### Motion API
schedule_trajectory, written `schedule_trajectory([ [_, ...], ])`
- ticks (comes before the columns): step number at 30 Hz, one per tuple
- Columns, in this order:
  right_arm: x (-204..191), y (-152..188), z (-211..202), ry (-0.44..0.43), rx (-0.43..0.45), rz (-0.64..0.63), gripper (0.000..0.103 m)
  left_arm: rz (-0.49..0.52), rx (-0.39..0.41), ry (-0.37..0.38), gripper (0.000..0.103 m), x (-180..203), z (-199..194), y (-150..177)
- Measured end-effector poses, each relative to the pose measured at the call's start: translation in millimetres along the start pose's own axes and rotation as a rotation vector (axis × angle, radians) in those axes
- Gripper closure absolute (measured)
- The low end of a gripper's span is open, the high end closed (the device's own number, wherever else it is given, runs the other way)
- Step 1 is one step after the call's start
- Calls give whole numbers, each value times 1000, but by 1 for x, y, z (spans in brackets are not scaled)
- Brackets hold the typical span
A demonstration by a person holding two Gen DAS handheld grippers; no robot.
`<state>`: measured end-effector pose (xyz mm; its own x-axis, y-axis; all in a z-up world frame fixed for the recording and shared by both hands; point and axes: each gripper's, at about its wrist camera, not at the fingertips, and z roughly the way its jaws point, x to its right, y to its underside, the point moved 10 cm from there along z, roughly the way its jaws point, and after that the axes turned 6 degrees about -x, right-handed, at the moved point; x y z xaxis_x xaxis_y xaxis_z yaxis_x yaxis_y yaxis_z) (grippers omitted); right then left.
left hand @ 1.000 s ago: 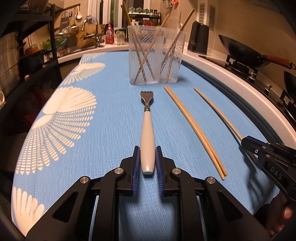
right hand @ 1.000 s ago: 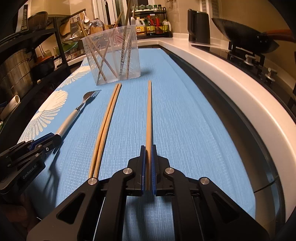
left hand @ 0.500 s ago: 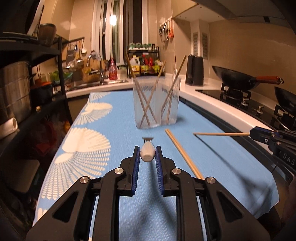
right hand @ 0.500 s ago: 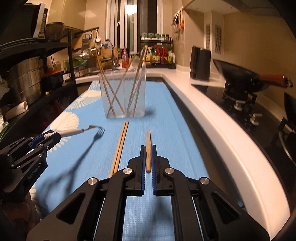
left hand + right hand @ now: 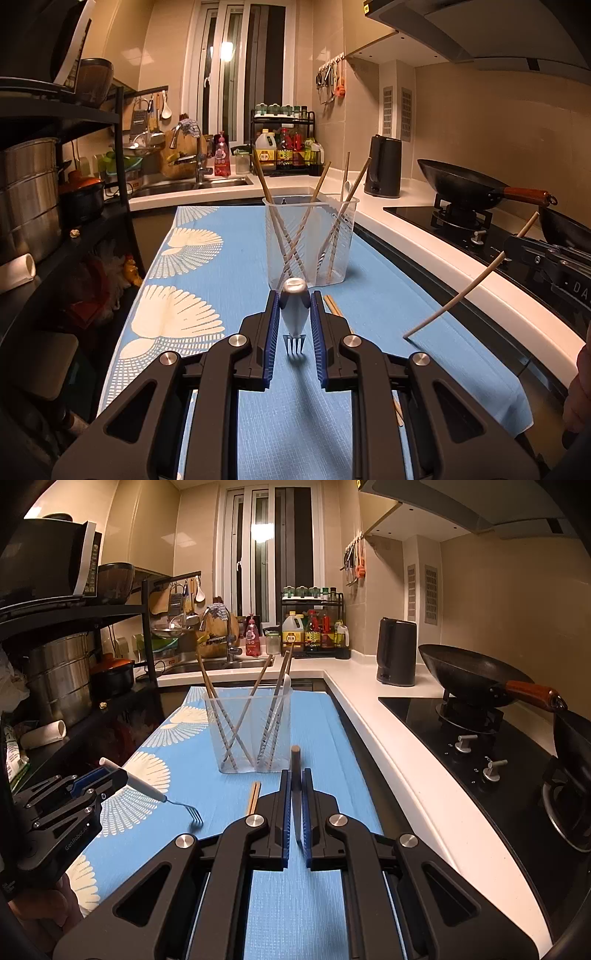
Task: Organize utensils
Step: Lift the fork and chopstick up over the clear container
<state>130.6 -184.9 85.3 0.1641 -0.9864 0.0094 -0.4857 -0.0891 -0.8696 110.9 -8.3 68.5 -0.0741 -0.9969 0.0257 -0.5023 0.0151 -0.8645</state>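
Note:
My left gripper [image 5: 293, 306] is shut on a white-handled fork [image 5: 293, 310], held above the blue mat with its tines pointing down; it also shows in the right wrist view [image 5: 147, 788]. My right gripper [image 5: 294, 779] is shut on a single wooden chopstick [image 5: 294, 771], tilted steeply with its tip down; the chopstick also shows in the left wrist view [image 5: 454, 297]. A clear plastic holder [image 5: 310, 243] with several chopsticks stands ahead on the mat. A pair of chopsticks [image 5: 253, 797] lies on the mat in front of the holder.
The blue mat [image 5: 229, 258] with white fan prints covers the counter. A white counter edge [image 5: 388, 760] and a black hob with a wok [image 5: 472, 679] lie to the right. A black kettle [image 5: 382, 166] stands behind. A dark shelf rack [image 5: 55, 184] is at the left.
Both grippers have lifted off the mat and tipped their utensils from lying flat to pointing downward. The fork and the single chopstick are now in the air.

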Motion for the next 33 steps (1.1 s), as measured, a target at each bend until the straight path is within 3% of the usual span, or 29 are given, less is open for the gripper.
schedule_trajectory([
  [8, -4, -19, 3, -10, -21, -1, 97, -5, -69, 19, 86, -3, -2, -20],
  [20, -9, -55, 18, -70, -60, 31, 97, -101, -214, 117, 86, -16, 16, -45],
  [33, -24, -118, 38, -137, -30, -6, 97, -134, -214, 165, 86, -33, 42, -110],
])
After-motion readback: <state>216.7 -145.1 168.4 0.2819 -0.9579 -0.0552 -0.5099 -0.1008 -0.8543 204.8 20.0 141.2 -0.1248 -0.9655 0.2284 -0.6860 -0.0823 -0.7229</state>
